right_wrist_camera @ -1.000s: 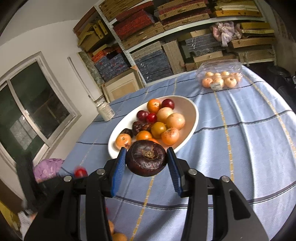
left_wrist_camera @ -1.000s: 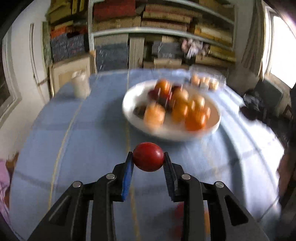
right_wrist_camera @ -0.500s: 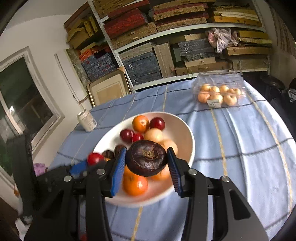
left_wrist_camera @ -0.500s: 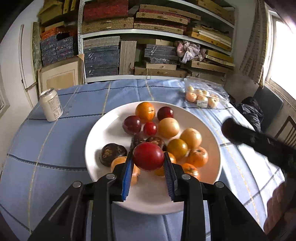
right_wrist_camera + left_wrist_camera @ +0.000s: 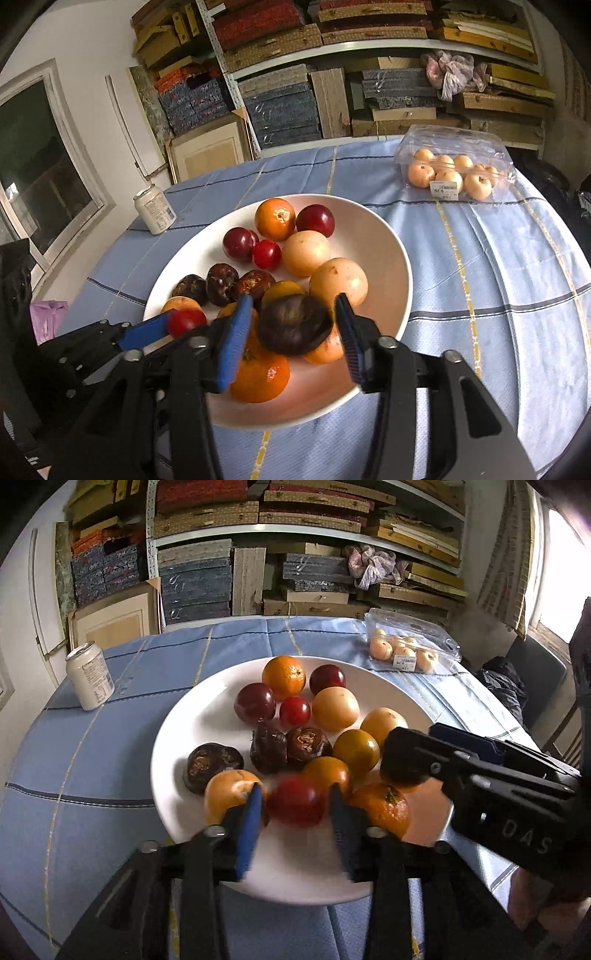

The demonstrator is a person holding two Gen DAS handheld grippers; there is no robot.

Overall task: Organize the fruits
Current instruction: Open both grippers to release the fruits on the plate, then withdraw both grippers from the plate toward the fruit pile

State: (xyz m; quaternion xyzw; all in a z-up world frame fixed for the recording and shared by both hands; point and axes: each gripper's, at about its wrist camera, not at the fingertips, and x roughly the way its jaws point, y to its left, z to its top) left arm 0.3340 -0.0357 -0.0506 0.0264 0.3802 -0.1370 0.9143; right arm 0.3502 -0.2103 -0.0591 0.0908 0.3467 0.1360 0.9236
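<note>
- The left gripper [image 5: 295, 812] sits low in the centre of its own view, over the near rim of the white bowl [image 5: 166, 738]; its jaws are opening and the blue pads stand clear of the red fruit [image 5: 295, 805] between them, which is blurred and looks to be dropping free
- The right gripper [image 5: 291, 328] is also opening; the dark purple fruit [image 5: 293, 325] is between its spread pads with a gap on each side, just above the orange [image 5: 258, 373] in the lower middle of the frame
- Likely trouble: both fruits are let go onto a heap, not onto bare bowl, so either may roll off a rounded neighbour and, this close to the near rim, tip over it onto the blue cloth [image 5: 498, 295]
- The two grippers crowd the same side of the bowl; in the left wrist view the right one fills the lower right, near the left pads, so pulling back carelessly could knock them together or nudge a settled fruit
- The dark fruit looks soft and wrinkled; landing on harder fruit may bruise it
- The can [image 5: 90, 675] at the left and the clear box of pale fruit [image 5: 454, 173] at the upper right lie well apart and seem safe
</note>
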